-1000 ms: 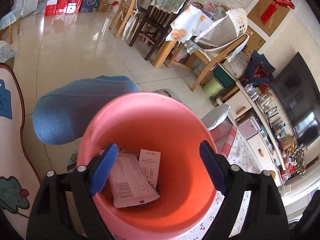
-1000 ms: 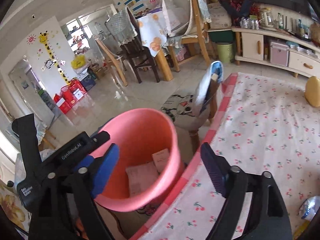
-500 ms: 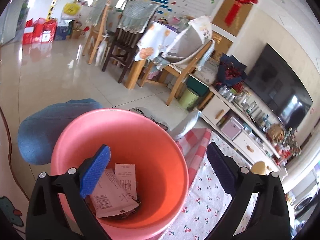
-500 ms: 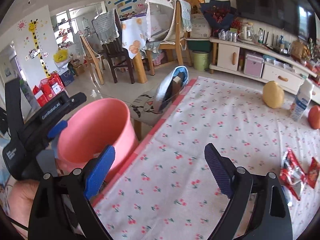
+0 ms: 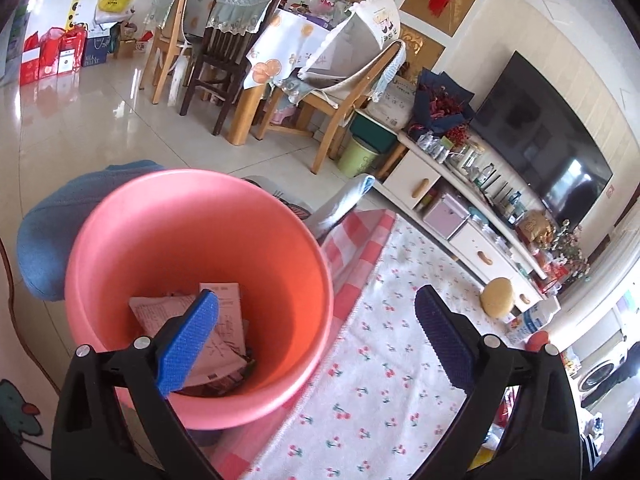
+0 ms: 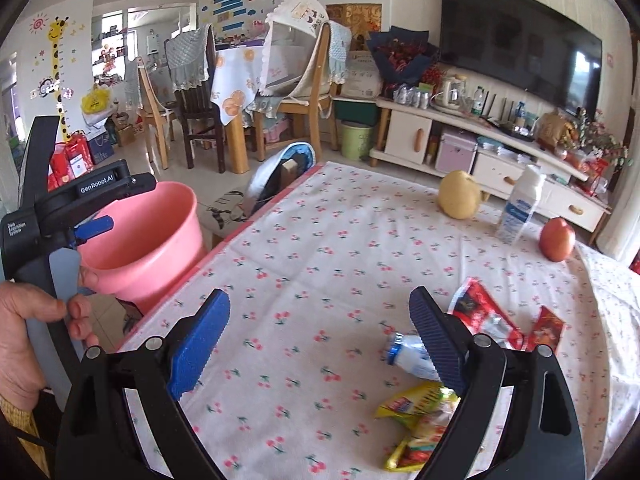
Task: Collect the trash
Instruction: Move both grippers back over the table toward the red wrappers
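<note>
A pink bucket point(image 5: 168, 240) stands beside the table's left edge with paper trash point(image 5: 228, 320) lying in it; it also shows in the right wrist view point(image 6: 152, 236). My left gripper point(image 5: 316, 340) is open and empty above the bucket's right rim. My right gripper point(image 6: 320, 332) is open and empty above the cherry-print tablecloth point(image 6: 320, 248). On the cloth lie a red wrapper point(image 6: 480, 312), a smaller red packet point(image 6: 546, 328), a white-and-blue wrapper point(image 6: 408, 356) and a yellow wrapper point(image 6: 416, 412), all near the right finger.
A yellow pear point(image 6: 458, 198), a white bottle point(image 6: 518, 208) and a red apple point(image 6: 556, 238) stand at the table's far side. A stool point(image 6: 280, 178) is beyond the table edge. Chairs, a TV cabinet point(image 6: 460, 148) and a blue cushion point(image 5: 52, 220) lie around.
Both grippers have swung right, away from the bucket toward the table. The wrappers on the cloth have come closer to the right gripper. Both stay open.
</note>
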Demonstrator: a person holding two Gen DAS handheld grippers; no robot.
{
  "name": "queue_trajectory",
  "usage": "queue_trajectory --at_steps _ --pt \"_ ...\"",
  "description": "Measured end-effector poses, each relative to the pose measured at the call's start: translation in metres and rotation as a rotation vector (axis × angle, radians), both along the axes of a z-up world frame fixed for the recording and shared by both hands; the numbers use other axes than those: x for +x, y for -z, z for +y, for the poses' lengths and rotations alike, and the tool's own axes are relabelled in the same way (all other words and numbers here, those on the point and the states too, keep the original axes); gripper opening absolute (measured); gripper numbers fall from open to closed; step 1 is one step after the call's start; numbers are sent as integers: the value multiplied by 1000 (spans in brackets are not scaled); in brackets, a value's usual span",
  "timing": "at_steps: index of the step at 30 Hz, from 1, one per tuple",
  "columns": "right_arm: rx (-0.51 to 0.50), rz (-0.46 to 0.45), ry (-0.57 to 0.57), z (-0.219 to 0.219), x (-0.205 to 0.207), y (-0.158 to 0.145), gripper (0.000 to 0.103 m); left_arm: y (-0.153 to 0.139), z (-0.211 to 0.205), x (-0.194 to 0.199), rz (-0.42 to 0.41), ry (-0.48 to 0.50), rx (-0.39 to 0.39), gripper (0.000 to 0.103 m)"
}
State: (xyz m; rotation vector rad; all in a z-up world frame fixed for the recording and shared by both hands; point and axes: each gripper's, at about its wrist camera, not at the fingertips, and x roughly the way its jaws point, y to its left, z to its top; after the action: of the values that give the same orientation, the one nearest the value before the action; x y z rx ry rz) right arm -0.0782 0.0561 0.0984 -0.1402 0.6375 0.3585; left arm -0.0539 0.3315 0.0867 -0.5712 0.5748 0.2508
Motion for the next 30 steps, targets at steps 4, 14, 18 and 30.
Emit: queue_trajectory --at_steps 4,14,18,30 --pt "-6 -34 22 -20 -10 -4 91 -3 -24 -6 -47 32 3 99" --pt "-30 -110 73 -58 -31 -10 91 -16 -90 -15 -105 169 185 99" --pt "-27 -128 95 -75 -36 -7 91 -18 -110 -19 -114 207 222 99" --pt "35 -126 160 -129 -39 4 91 -16 -176 -28 -99 334 349 99"
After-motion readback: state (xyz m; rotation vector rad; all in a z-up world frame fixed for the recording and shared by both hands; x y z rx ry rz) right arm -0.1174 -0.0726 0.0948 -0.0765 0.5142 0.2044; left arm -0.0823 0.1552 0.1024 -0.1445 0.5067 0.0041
